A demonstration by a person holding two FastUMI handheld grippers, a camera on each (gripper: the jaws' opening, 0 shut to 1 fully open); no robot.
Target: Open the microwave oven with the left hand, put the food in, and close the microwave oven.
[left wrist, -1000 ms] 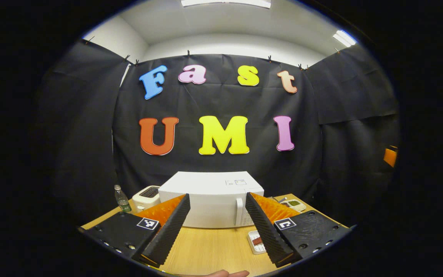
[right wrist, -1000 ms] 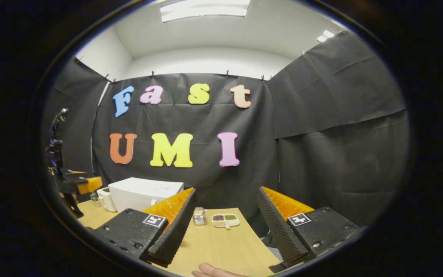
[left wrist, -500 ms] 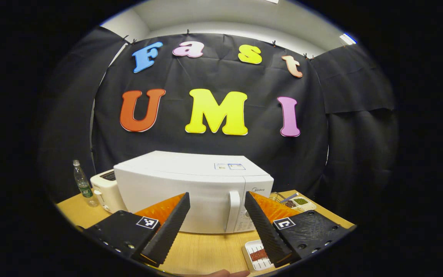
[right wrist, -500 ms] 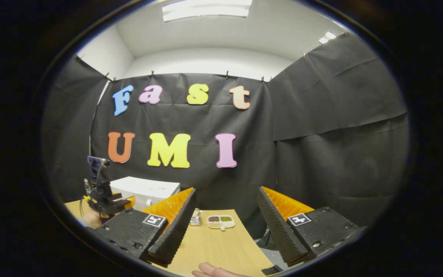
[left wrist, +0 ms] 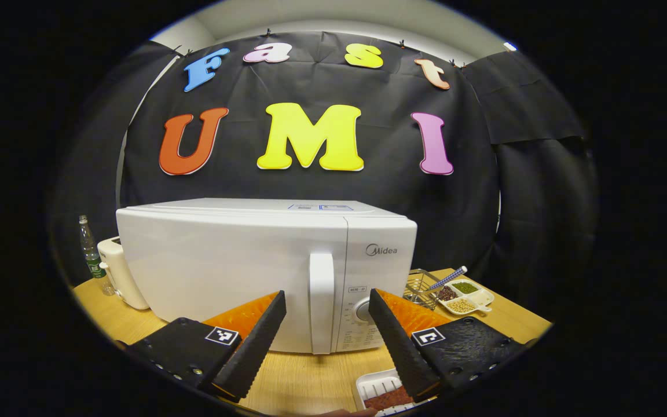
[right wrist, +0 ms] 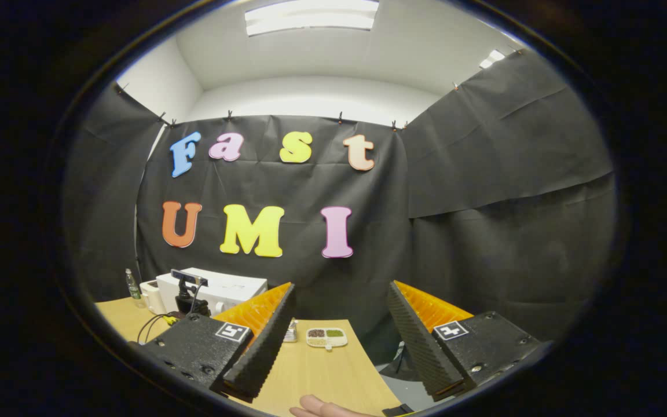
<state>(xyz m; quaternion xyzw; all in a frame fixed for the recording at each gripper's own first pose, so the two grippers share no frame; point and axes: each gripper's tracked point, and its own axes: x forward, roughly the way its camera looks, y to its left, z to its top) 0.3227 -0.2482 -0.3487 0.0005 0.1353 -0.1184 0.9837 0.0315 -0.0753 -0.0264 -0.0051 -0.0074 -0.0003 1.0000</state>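
Nothing is done yet: the microwave oven [left wrist: 264,272] fills mid-frame, door closed. The left hand-held gripper [left wrist: 325,333], fingers apart, frames the door handle [left wrist: 322,301] without touching. The food tray [left wrist: 383,394] waits at bottom centre; the right hand-held gripper [right wrist: 339,341] idles, spread wide over the counter [right wrist: 327,370].

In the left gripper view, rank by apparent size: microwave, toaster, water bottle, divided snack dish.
1. microwave, by far largest.
2. toaster, partly hidden behind it.
3. divided snack dish and water bottle: look similar, and distances differ, so unranked.
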